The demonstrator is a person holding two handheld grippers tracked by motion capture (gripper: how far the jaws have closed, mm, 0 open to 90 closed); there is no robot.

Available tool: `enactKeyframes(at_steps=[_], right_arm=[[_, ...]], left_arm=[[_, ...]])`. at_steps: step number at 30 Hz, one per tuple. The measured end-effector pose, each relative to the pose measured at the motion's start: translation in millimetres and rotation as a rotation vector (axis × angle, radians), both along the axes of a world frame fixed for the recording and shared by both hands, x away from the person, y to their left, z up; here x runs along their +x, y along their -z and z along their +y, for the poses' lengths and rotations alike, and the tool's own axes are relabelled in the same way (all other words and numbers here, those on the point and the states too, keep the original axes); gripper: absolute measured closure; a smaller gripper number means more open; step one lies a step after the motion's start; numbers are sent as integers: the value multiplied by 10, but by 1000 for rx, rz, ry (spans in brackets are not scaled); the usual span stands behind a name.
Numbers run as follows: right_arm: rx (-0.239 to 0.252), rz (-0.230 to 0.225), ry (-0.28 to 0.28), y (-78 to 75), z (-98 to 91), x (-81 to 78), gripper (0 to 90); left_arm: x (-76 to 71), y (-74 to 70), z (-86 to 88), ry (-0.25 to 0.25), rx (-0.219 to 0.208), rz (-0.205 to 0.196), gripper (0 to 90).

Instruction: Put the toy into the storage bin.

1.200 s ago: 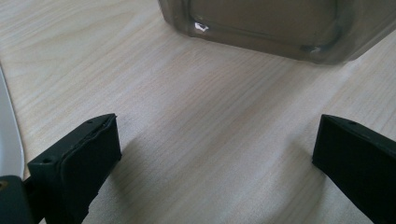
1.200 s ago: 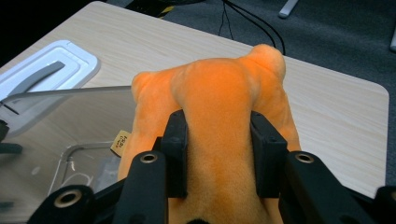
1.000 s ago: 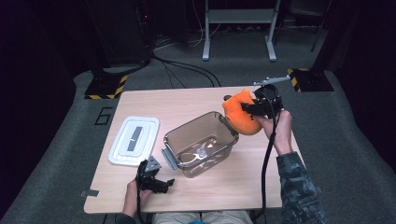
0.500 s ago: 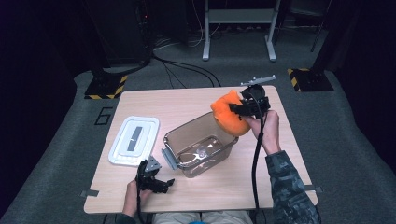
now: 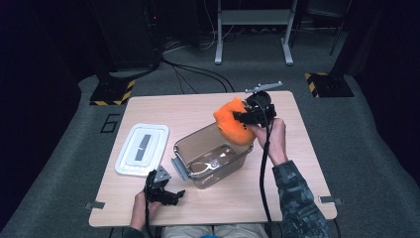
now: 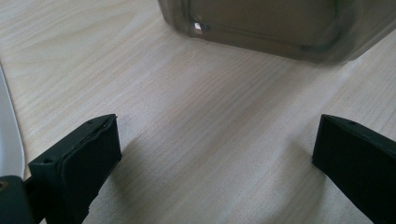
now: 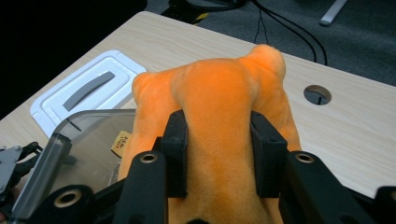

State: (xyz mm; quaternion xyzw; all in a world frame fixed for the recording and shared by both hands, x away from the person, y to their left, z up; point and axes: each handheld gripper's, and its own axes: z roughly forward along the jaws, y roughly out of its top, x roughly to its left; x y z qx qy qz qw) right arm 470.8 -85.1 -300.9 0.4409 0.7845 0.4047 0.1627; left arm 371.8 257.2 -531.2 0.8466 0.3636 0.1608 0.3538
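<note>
The right gripper (image 5: 246,119) has its two black jaws pressed into the sides of a soft orange plush toy (image 7: 215,107), holding it in the air above the far right corner of a clear rectangular plastic container (image 5: 210,154). Inside the container lies a small tag and a few small things too dim to tell. A white rectangular lid with a grey strip (image 5: 142,149) lies flat on the light wooden table (image 5: 173,106), just left of the container and apart from it. The left gripper (image 5: 163,191) rests near the table's front edge, jaws wide apart with nothing between them, facing the container's near wall. A round cable hole (image 7: 317,94) sits beyond the toy.
</note>
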Motion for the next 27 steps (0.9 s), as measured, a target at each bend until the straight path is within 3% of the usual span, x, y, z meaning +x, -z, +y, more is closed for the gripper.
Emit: enactKeyframes(at_steps=[8,27], right_arm=[[14,14,-21,53,122,3,634],[35,51,-44,266,175,69,630]], left_arm=[[0,0,1,0,1,0,8],[2,-1,2,1,2,-1,8]])
